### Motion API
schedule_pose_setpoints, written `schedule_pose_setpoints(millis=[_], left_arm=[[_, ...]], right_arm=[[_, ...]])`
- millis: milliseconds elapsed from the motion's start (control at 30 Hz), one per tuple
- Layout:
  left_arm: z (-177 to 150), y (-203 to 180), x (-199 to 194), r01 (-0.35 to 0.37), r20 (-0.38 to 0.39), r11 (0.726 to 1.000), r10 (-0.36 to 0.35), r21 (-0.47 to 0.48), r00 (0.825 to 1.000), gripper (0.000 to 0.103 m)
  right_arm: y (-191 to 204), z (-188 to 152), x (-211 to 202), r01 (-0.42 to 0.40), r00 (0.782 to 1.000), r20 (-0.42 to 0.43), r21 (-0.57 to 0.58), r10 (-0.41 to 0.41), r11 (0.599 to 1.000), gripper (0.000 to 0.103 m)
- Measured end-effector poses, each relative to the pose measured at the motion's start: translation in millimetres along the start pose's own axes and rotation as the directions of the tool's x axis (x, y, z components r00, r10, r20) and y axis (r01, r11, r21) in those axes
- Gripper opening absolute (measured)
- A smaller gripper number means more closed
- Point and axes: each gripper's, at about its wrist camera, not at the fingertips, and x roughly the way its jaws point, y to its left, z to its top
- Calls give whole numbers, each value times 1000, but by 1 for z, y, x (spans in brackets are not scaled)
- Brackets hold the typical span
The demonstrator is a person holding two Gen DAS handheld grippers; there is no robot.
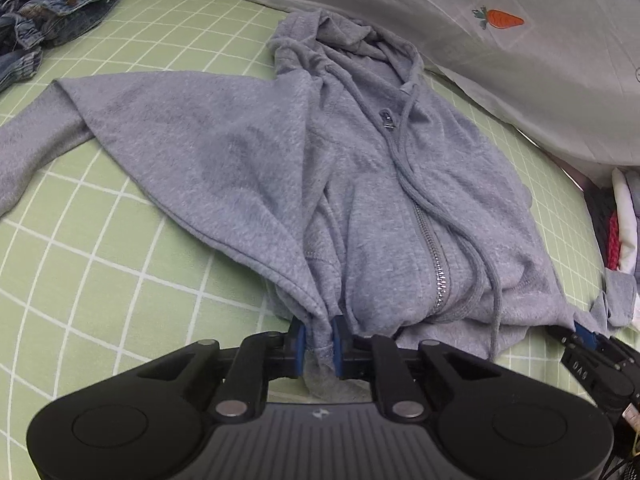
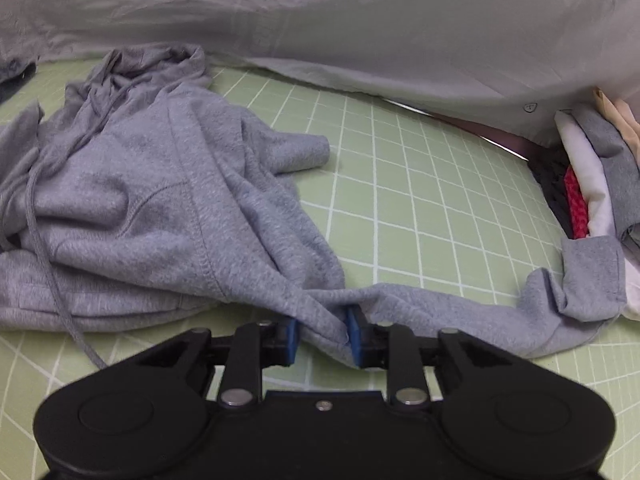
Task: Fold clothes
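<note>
grey hoodie (image 1: 360,184) hem pinched, left sleeve cut off by frame edge

Both wrist views are evenly and softly lit, moderately bright, with no glare. The grey zip-up fleece hoodie (image 1: 360,184) casts only faint shadows onto the pale green bedsheet with a white grid (image 1: 100,260), darkest under its near hem. Fisheye distortion bows the grid lines strongly toward the edges, and the corners fall to black. The white carrot-print quilt (image 2: 400,32) along the sheet's far edge looks soft and slightly hazy.
</note>
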Motion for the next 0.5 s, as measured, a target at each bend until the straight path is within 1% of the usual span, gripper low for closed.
schedule_pose_setpoints(millis=[33, 100, 167, 267, 333, 367, 433, 500], left_arm=[[0, 2, -2, 5, 5, 1000, -5, -7, 1000, 12], [0, 6, -12, 7, 31, 1000, -7, -12, 999, 11], [0, 13, -31, 8, 84, 1000, -7, -14, 996, 10], [0, 22, -59, 1, 147, 1000, -1, -3, 989, 10], [3, 25, -78, -5, 186, 1000, 4, 6, 983, 10], [6, 26, -90, 5, 208, 1000, -4, -1, 978, 10], [14, 30, -113, 32, 260, 999, -25, -22, 965, 10], [29, 29, -127, 30, 312, 1000, -25, -11, 950, 10]], right_arm=[[-5, 0, -3, -6, 1000, 14, 28, 6, 1000, 14], [-13, 1, -14, -3, 998, 58, 83, -1, 997, 11], [-19, 4, -31, 12, 994, 107, 116, -25, 993, 10], [-27, 12, -63, 34, 980, 190, 145, -61, 989, 9], [-31, 22, -88, 58, 963, 255, 137, -92, 989, 8], [-33, 28, -100, 74, 951, 289, 130, -109, 989, 8], [-39, 42, -121, 86, 927, 353, 134, -129, 987, 8], [-47, 58, -140, 88, 900, 413, 147, -142, 985, 7]])
